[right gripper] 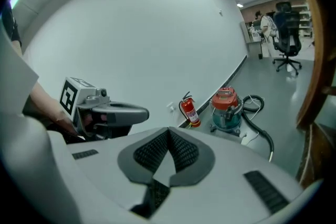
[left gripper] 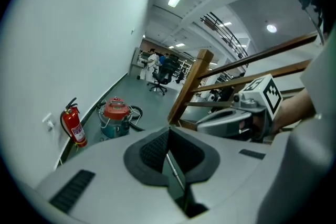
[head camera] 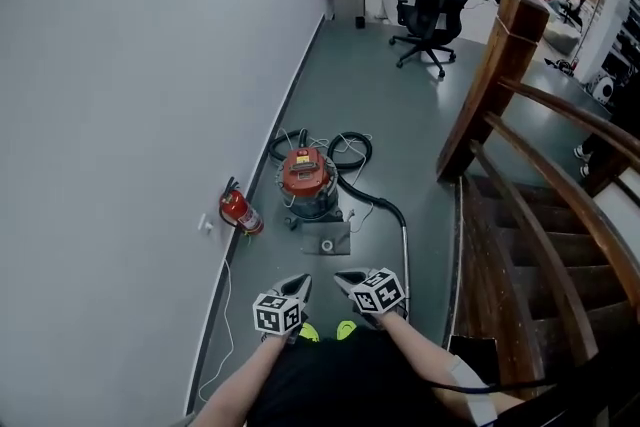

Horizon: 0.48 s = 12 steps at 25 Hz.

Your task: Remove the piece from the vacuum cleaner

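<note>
Far left along the white wall, a red fire extinguisher (head camera: pixel 240 211) stands on the grey floor (head camera: pixel 400 115), right at the skirting. Next over, low in the head view, the left claw (head camera: pixel 300 287) is held up in front of the person. Its own view shows the two dark pads pressed flat together with nothing between them, so it's closed and empty, touching nothing. Beyond it sits the vacuum cleaner (head camera: pixel 307 181), a teal drum with a red top, out on the floor near the extinguisher and well apart from both claws. A black hose (head camera: pixel 350 155) loops behind the drum and runs forward on its right side. A flat grey plate (head camera: pixel 327 237) with a round socket lies on the floor just in front of the drum, on the person's side. Whether it's joined to the drum, I can't tell.

On to the right claw (head camera: pixel 348 281), just beside the left one at the same height. Its pads meet tight in its own view too: closed, empty, in the air. Right of it, the hose ends in a metal tube (head camera: pixel 405 255) lying on the floor. Far right, a wooden staircase rail (head camera: pixel 520 95) climbs away.
</note>
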Available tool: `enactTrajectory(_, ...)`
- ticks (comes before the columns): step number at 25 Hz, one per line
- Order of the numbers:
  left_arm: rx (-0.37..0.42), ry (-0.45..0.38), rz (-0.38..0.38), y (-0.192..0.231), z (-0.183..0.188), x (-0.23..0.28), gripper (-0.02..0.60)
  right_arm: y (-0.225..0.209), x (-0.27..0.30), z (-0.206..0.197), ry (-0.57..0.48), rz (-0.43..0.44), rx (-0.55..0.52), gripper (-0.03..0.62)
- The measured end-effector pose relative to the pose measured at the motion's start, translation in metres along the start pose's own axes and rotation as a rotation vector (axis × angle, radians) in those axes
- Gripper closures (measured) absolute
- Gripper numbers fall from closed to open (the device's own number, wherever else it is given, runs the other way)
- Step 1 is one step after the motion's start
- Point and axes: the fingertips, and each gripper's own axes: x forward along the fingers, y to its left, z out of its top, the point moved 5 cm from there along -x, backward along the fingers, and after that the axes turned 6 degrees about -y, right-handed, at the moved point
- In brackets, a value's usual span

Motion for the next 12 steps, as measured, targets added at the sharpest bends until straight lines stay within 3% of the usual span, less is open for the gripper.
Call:
enactTrajectory(4,0.004,-0.003,-0.047,-0.004,-0.001,0.003,0.572,0.009,0.005,0.005,-0.022,-0.015,-0.041,0.579)
enactTrajectory(12,0.018,0.023,-0.071,-0.008,-0.007,-0.002,0.571,0.019,0.007,0.002,0.001,-0.035,-0.068,0.579)
